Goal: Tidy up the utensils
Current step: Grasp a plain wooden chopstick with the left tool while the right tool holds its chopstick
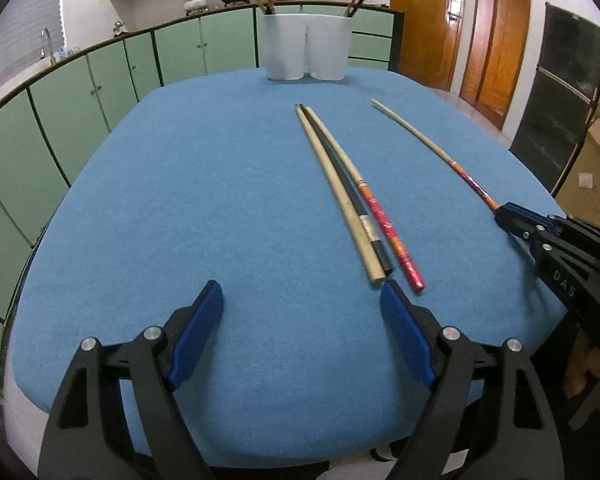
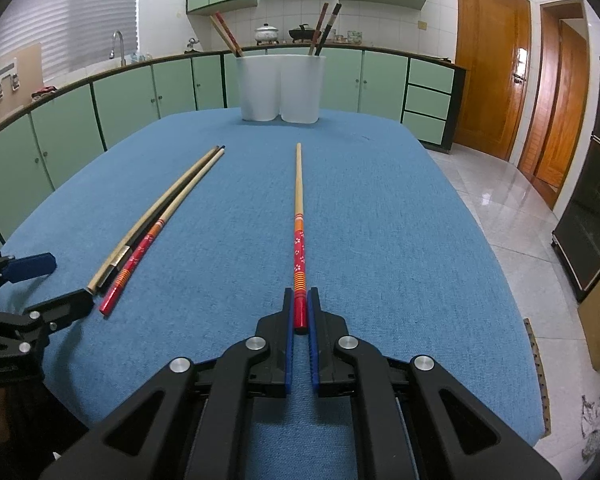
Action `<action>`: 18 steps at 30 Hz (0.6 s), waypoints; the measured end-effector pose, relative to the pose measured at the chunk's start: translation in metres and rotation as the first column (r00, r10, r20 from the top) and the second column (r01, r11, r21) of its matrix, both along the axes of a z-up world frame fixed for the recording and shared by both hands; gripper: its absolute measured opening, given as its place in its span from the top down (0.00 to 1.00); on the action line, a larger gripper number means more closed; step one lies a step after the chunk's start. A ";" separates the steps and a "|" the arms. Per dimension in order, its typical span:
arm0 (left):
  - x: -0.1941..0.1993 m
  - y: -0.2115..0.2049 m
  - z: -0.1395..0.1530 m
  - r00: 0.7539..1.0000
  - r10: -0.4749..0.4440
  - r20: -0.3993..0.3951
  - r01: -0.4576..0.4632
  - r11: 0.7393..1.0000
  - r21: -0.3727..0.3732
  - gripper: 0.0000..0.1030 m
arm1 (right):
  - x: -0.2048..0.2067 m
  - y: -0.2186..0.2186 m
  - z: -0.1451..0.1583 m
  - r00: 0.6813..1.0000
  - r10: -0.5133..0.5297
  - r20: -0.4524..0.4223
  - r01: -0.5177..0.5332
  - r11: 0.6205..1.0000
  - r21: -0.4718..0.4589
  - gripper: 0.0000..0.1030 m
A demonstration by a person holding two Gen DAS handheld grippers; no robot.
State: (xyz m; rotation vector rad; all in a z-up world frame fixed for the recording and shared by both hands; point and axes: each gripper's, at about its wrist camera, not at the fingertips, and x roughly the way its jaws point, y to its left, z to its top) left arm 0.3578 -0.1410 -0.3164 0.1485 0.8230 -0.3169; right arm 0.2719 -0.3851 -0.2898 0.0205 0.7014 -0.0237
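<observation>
My right gripper (image 2: 300,300) is shut on the red end of a red-patterned chopstick (image 2: 299,208) that lies along the blue tablecloth; it also shows in the left wrist view (image 1: 432,148), with the right gripper (image 1: 504,214) at its near end. Three more chopsticks lie together: a plain wooden one (image 1: 340,196), a black one (image 1: 350,192) and a red-patterned one (image 1: 380,216); they also show in the right wrist view (image 2: 156,224). My left gripper (image 1: 302,296) is open and empty, just short of their near ends. Two white cups (image 1: 306,46) at the table's far edge hold upright chopsticks.
The table with the blue cloth (image 1: 180,200) has green kitchen cabinets (image 1: 80,88) behind and to the left. Wooden doors (image 2: 500,68) and a tiled floor (image 2: 500,200) are to the right, with a dark oven (image 2: 596,200) further right.
</observation>
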 end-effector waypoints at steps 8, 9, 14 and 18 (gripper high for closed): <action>-0.002 -0.010 0.000 1.000 -0.029 -0.005 0.029 0.999 -0.015 0.24 | 0.001 0.000 0.000 1.000 -0.001 -0.002 0.001 1.000 -0.004 0.94; -0.001 -0.009 0.000 1.000 -0.015 -0.001 0.015 1.000 -0.011 0.25 | 0.001 0.000 0.000 1.000 -0.001 -0.002 0.001 1.000 -0.004 0.94; 0.005 0.003 0.002 0.999 0.039 -0.006 -0.039 0.999 -0.002 0.26 | 0.001 -0.001 0.001 1.000 0.001 -0.002 -0.001 1.000 -0.005 0.94; 0.009 0.011 0.003 0.998 0.061 -0.016 -0.061 0.998 -0.024 0.27 | 0.001 0.000 0.001 1.000 -0.002 0.000 0.002 1.000 -0.006 0.94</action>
